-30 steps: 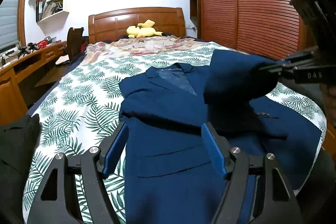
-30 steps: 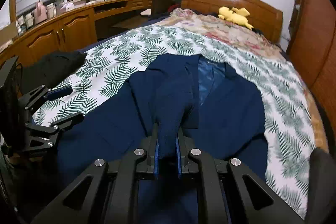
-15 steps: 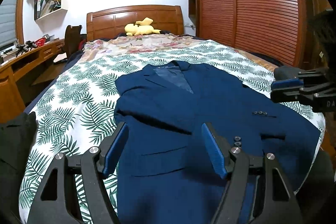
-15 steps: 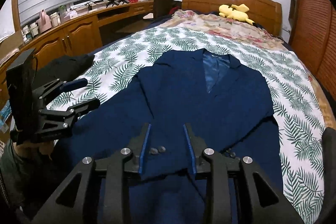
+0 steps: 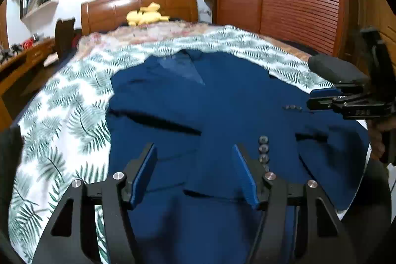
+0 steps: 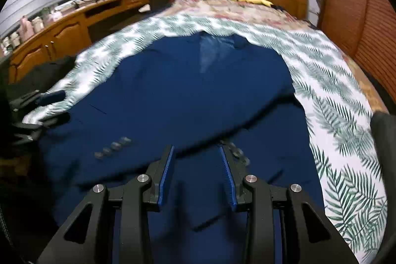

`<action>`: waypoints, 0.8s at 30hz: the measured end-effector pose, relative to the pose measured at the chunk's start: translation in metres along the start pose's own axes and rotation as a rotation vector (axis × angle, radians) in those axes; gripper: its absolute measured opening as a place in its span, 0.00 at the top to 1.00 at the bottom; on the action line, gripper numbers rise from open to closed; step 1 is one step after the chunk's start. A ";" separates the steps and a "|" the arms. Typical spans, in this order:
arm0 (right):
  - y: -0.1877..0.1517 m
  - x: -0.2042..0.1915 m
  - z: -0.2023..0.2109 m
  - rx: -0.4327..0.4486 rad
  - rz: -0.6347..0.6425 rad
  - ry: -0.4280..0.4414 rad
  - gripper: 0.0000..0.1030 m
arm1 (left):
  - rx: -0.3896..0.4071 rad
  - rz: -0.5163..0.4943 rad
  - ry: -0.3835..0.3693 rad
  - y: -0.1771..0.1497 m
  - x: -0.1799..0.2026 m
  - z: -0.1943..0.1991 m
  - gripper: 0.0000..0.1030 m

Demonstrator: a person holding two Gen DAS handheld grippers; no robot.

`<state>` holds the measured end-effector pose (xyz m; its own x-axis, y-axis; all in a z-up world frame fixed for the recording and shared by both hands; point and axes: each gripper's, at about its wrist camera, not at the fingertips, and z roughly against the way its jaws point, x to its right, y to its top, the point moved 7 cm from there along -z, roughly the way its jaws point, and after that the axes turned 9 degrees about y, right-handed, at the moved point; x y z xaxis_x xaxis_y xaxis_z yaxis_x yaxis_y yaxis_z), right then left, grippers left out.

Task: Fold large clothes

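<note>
A navy blue suit jacket is spread front-up on a leaf-print bedspread, both sleeves laid across. The left gripper, just narrowed, and right gripper, just widened, hang apart-jawed, nothing gripped. Next, the hem probably needs grasping.

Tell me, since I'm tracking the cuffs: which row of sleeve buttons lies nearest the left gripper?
The row of buttons just beyond the left gripper, beside its right finger. The other button row lies farther off, by the right gripper.
</note>
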<state>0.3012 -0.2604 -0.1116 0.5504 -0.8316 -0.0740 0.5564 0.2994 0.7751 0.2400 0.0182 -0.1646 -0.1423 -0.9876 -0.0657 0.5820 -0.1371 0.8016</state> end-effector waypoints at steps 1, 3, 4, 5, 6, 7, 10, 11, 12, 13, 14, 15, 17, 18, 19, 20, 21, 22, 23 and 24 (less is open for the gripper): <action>-0.003 0.004 -0.005 -0.007 -0.007 -0.009 0.63 | -0.015 0.003 -0.003 -0.003 0.000 -0.003 0.39; -0.009 0.011 -0.016 -0.023 -0.021 -0.021 0.63 | -0.049 0.011 -0.011 -0.009 -0.002 -0.009 0.41; -0.011 0.014 -0.021 -0.031 -0.026 -0.027 0.63 | -0.062 0.013 -0.013 -0.012 -0.003 -0.010 0.42; -0.013 0.017 -0.026 -0.039 -0.030 -0.034 0.63 | -0.076 0.016 -0.012 -0.016 -0.003 -0.012 0.42; -0.015 0.019 -0.031 -0.048 -0.037 -0.035 0.63 | -0.091 0.019 -0.012 -0.019 -0.004 -0.014 0.42; -0.017 0.022 -0.036 -0.058 -0.047 -0.031 0.63 | -0.106 0.021 -0.011 -0.023 -0.004 -0.016 0.42; -0.021 0.025 -0.045 -0.058 -0.065 -0.021 0.56 | -0.128 0.022 -0.014 -0.030 -0.001 -0.018 0.44; -0.020 0.024 -0.047 -0.049 -0.072 -0.012 0.54 | -0.131 0.017 -0.019 -0.031 0.001 -0.018 0.49; -0.021 0.025 -0.047 -0.045 -0.076 -0.007 0.53 | -0.135 0.011 -0.023 -0.033 0.004 -0.019 0.50; -0.020 0.023 -0.048 -0.042 -0.075 -0.005 0.51 | -0.137 0.006 -0.028 -0.034 0.007 -0.019 0.53; -0.020 0.020 -0.050 -0.040 -0.068 -0.006 0.48 | -0.141 0.004 -0.033 -0.034 0.008 -0.021 0.55; -0.021 0.018 -0.051 -0.038 -0.057 -0.008 0.47 | -0.148 0.001 -0.034 -0.036 0.010 -0.023 0.56; -0.022 0.016 -0.054 -0.033 -0.035 -0.020 0.44 | -0.161 0.001 -0.030 -0.037 0.011 -0.027 0.56; -0.023 0.015 -0.055 -0.031 -0.029 -0.026 0.44 | -0.167 0.003 -0.026 -0.038 0.010 -0.029 0.56; -0.024 0.014 -0.055 -0.026 -0.024 -0.031 0.44 | -0.172 0.007 -0.023 -0.038 0.010 -0.031 0.56; -0.024 0.014 -0.056 -0.019 -0.021 -0.033 0.44 | -0.176 0.012 -0.025 -0.039 0.010 -0.032 0.56; -0.026 0.018 -0.056 -0.010 -0.021 -0.031 0.44 | -0.178 0.015 -0.029 -0.039 0.011 -0.033 0.56; -0.030 0.019 -0.054 -0.001 -0.023 -0.026 0.43 | -0.179 0.019 -0.032 -0.039 0.011 -0.033 0.56; -0.031 0.019 -0.054 0.010 -0.029 -0.019 0.43 | -0.178 0.021 -0.037 -0.039 0.011 -0.033 0.60; -0.033 0.024 -0.053 0.017 -0.033 -0.011 0.43 | -0.180 0.024 -0.049 -0.039 0.012 -0.033 0.65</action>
<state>0.3290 -0.2650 -0.1723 0.5247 -0.8462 -0.0926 0.5633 0.2637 0.7830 0.2418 0.0089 -0.2160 -0.1631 -0.9865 -0.0152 0.7186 -0.1294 0.6833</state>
